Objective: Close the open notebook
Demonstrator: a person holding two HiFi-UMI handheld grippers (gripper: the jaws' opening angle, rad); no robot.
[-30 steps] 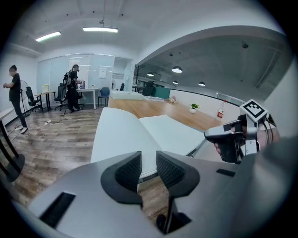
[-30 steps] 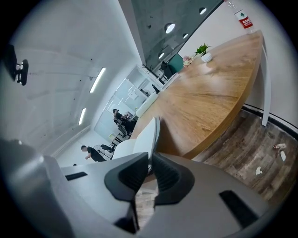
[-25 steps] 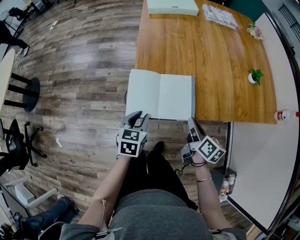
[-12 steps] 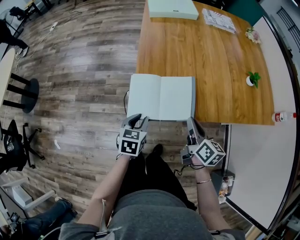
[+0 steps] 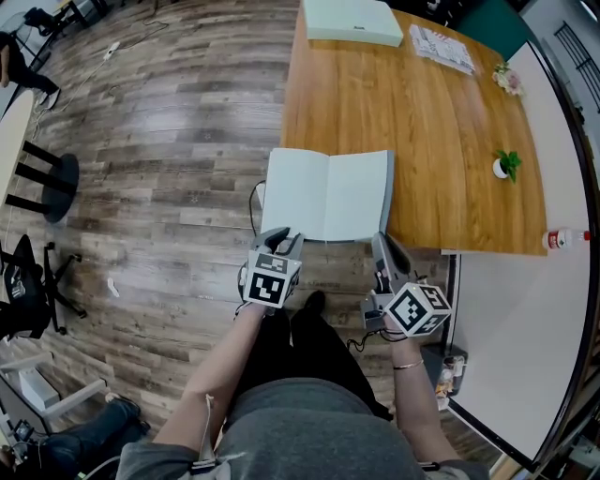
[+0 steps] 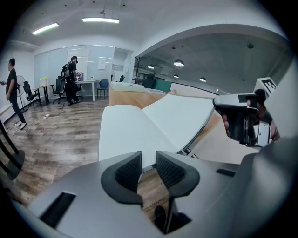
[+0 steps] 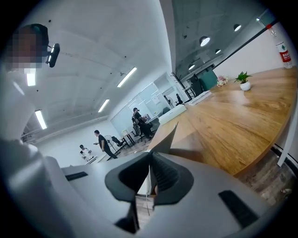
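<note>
Notebook: the notebook (image 5: 328, 195) lies open with both pale pages up, at the near-left corner of the wooden table (image 5: 450, 141). Its near edge runs along the table's near edge, and its left page juts a little past the table's left edge.
Right gripper: the right gripper (image 5: 382, 246) is at the notebook's near-right corner. In its own view the jaws are pressed almost together on a thin pale strip, which I take to be the edge of the right-hand cover and pages.
Left gripper: the left gripper (image 5: 283, 239) sits at the near edge of the left page. Its jaws stand a narrow gap apart and grip nothing, and the page edge shows just beyond the gap.
Right page: the gripper views suggest its outer side is tipped up off the table, though the wide lens makes the amount hard to judge. From the head view the spread looks close to flat.
Done: as far as I can judge, only the pinch on the right-hand side is made.
To do: almost all of the closing. The right half has to swing over the spine onto the left page, then be released.
Elsewhere: a pale closed book (image 5: 347, 19) lies at the far-left corner and a potted plant (image 5: 506, 161) stands near the right edge. Both are well apart from the notebook.
</note>
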